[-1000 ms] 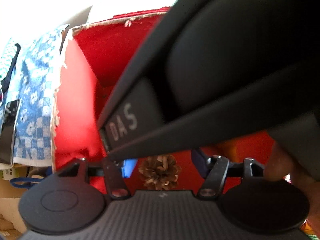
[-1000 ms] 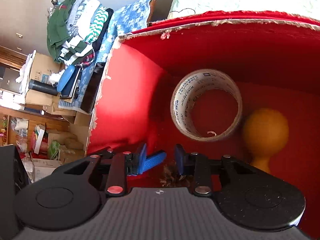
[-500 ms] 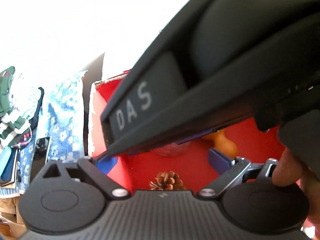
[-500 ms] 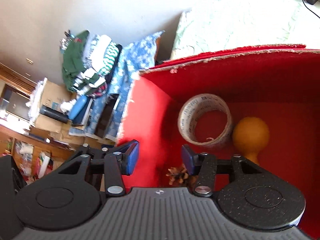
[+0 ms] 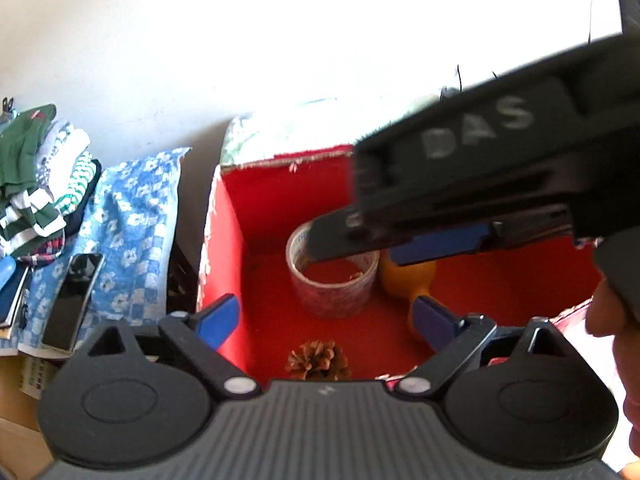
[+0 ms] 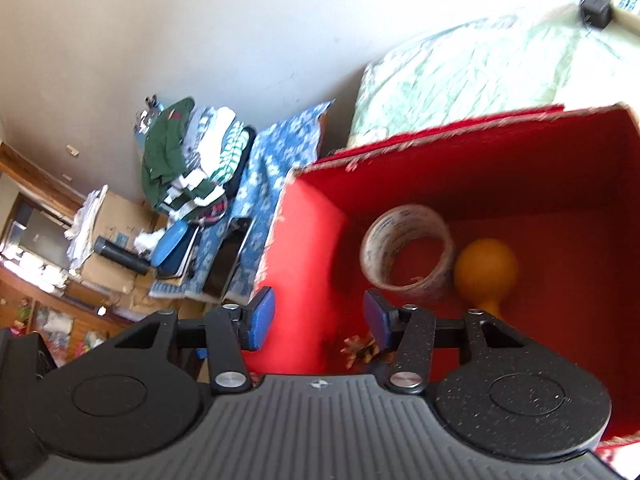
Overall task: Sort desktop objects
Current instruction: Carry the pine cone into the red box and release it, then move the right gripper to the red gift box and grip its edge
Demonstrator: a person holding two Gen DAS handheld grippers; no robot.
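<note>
Your left gripper (image 5: 326,318) points down into an open red box (image 5: 232,240), and its blue fingers (image 5: 218,320) stand wide apart with nothing between the pads; the jaws have just been opening. A pine cone (image 5: 318,360) lies on the box floor just below the gap between those fingers, touching neither. Beyond the fingers, a tape roll (image 5: 332,284) stands on the floor, and an orange gourd-shaped thing (image 5: 408,276) sits just beside it, close to your left gripper's right-hand finger. Your right gripper (image 6: 318,318) crosses the upper right of the left view as a dark, blurred bar marked "DAS", above the tape roll. In its own view, its fingers (image 6: 260,318) are about half open and empty, and its jaws have also just been opening. Its left-hand finger hangs over the box's left wall and its right-hand finger is inside the box, with the pine cone partly hidden behind that finger. The tape roll and the orange thing lie beyond that same finger, deeper in the box. Outside the box, to the left of both grippers, a blue flowered cloth (image 6: 280,160) carries a phone (image 6: 228,264) and a clothes pile (image 6: 188,160).
</note>
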